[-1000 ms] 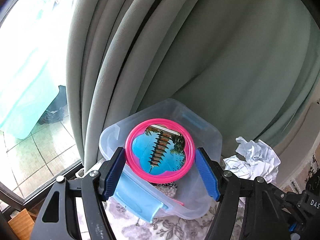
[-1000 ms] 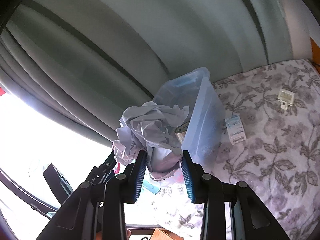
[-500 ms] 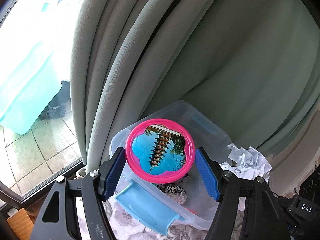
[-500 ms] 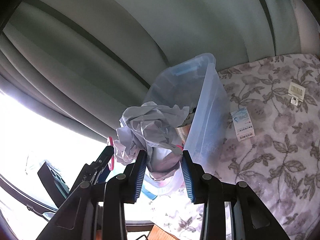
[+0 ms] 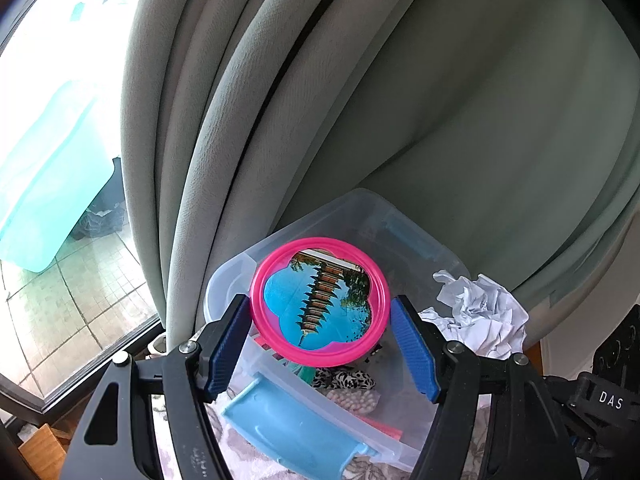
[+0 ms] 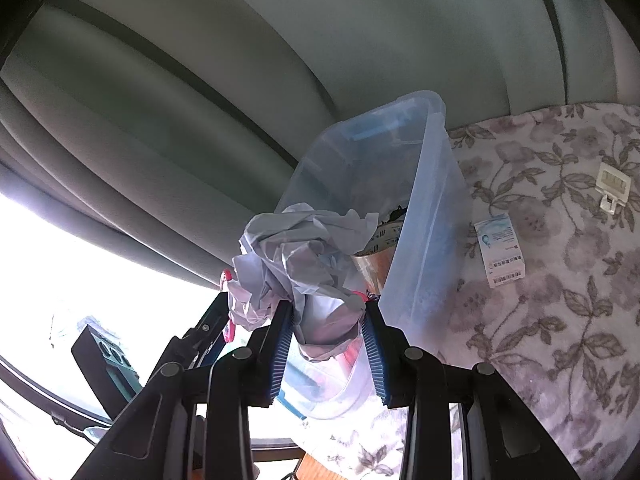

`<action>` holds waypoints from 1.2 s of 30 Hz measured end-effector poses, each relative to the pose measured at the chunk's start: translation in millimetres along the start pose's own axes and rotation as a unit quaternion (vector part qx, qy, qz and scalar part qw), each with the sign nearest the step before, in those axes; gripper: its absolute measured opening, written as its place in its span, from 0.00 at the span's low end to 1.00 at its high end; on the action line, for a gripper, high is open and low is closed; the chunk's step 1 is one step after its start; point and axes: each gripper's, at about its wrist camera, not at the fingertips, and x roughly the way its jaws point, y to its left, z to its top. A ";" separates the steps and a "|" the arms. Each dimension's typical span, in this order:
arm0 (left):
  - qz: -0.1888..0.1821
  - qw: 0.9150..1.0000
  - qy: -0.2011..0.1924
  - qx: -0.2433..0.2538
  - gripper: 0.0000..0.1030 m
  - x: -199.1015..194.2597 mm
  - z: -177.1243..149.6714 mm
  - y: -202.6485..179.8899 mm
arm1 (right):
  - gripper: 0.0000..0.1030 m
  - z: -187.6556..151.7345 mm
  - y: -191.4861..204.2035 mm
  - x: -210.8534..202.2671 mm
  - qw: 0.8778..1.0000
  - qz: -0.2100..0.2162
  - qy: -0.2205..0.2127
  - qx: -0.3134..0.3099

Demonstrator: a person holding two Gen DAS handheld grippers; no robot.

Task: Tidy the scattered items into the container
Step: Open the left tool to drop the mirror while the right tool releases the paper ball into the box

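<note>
Both grippers carry loads above the clear bin [image 5: 400, 216] at lower centre, the left gripper [image 5: 320, 338] clamping a pink disc [image 5: 320, 300], the right gripper [image 6: 326, 340] a paper wad [image 6: 300, 256], so each should release only once well inside the rim.

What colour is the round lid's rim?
Bright pink lid; the left wrist view shows it best.
</note>
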 end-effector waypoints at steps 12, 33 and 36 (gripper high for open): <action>0.006 1.000 0.018 0.016 0.70 13.0 10.0 -7.6 | 0.39 12.3 0.8 10.9 1.000 -0.009 -0.006 0.002; 0.011 0.999 0.027 0.027 0.70 18.1 17.1 4.3 | 0.41 19.6 -24.9 20.1 1.000 -0.014 -0.014 0.005; 0.012 0.999 0.028 0.027 0.70 26.5 15.9 20.5 | 0.41 19.4 -30.2 18.4 1.000 -0.013 -0.013 0.005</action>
